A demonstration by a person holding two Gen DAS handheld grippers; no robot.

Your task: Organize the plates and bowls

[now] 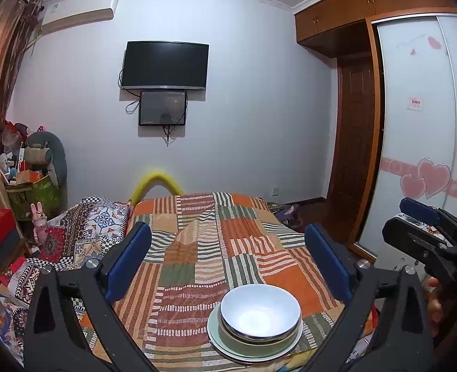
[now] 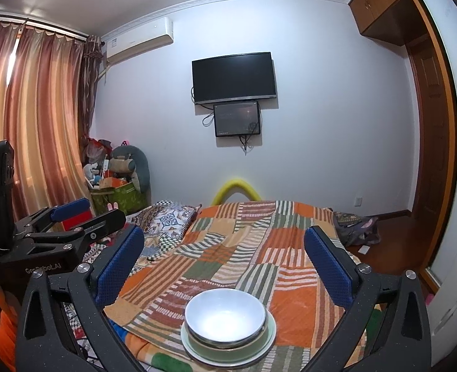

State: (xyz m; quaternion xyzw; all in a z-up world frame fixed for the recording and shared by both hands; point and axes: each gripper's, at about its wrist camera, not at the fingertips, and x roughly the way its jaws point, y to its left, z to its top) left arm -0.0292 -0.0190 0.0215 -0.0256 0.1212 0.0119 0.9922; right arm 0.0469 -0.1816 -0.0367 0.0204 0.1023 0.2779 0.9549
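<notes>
A stack of dishes sits near the front edge of the bed. On top is a white bowl with a shiny metal outside. It nests in a green bowl on a pale plate. My left gripper hangs above and behind the stack, open, with nothing between its blue pads. My right gripper hovers the same way, open and empty. Each gripper shows in the other's view: the right gripper at the right edge, the left gripper at the left.
The patchwork quilt covers the bed. A patterned pillow lies at its left. A pile of bags and toys fills the left corner. A wardrobe with a sliding door stands on the right. A TV hangs on the far wall.
</notes>
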